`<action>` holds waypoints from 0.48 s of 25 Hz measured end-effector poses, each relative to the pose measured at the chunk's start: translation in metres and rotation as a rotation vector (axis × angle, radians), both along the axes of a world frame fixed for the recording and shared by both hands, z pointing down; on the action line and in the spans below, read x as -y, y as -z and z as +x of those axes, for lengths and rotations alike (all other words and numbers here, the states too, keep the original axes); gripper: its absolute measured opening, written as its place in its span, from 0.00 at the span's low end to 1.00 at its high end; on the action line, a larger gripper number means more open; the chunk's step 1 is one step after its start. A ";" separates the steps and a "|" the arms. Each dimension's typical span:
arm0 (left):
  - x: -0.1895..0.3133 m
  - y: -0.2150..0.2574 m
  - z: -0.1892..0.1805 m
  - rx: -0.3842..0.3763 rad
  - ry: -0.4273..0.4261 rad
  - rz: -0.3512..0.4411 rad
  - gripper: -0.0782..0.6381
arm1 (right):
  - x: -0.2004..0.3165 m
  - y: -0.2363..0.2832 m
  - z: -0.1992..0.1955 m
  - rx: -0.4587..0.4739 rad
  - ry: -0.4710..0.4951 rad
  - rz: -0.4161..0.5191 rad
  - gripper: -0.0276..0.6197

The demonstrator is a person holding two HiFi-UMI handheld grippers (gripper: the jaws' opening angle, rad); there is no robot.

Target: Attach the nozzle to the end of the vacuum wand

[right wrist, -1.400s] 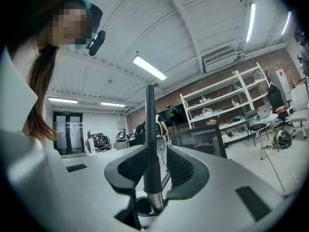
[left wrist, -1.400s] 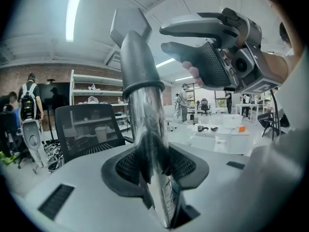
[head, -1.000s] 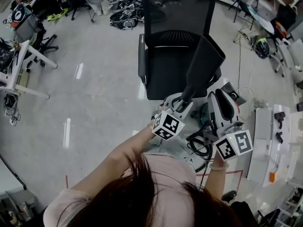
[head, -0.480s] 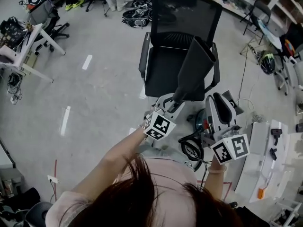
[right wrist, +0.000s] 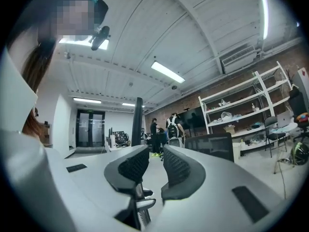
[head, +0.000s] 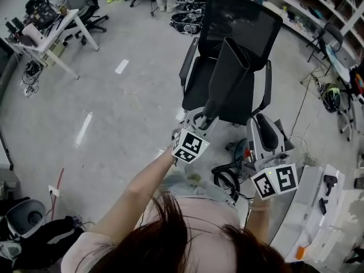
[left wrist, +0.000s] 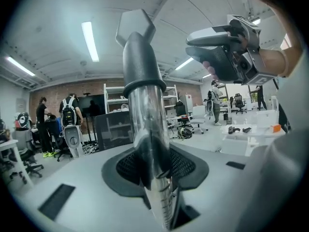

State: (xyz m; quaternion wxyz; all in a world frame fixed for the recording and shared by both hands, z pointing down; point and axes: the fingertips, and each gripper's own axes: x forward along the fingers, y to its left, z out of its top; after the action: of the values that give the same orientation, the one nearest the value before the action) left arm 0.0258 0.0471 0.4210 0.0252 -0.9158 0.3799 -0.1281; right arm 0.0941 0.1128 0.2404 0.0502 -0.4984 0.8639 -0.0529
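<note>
My left gripper point(head: 206, 120) holds a chrome vacuum wand point(left wrist: 149, 124) between its pads. Its jaws are closing a little tighter on the tube. A wide dark grey nozzle point(head: 233, 73) sits on the wand's far end and points up and away in front of a black office chair. In the left gripper view the nozzle point(left wrist: 137, 47) rises straight ahead. To its right, the white and dark vacuum body point(head: 266, 134) lies ahead of the right marker cube point(head: 276, 181). In the right gripper view my right gripper point(right wrist: 154, 170) shows its pad tips apart, with a dark metal part low between the jaws.
The black mesh office chair point(head: 242, 21) stands right behind the nozzle. A dark cable point(head: 227, 182) loops on the floor by my feet. A white bench point(head: 318, 203) with small tools is at the right and a desk point(head: 42, 36) at the far left. People stand far off.
The head view has swung, so the chair and floor slid across the frame. Both grippers shifted sideways together with wand, nozzle and vacuum body; both keep their holds.
</note>
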 end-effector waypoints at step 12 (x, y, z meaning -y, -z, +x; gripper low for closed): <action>-0.031 -0.003 0.002 0.010 0.016 -0.025 0.30 | -0.070 -0.004 0.021 -0.040 -0.036 0.006 0.21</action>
State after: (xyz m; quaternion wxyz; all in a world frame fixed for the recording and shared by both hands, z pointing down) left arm 0.0279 0.0780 0.4239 0.0146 -0.9123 0.3853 -0.1379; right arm 0.1156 0.1828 0.2445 0.0356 -0.5148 0.8557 -0.0395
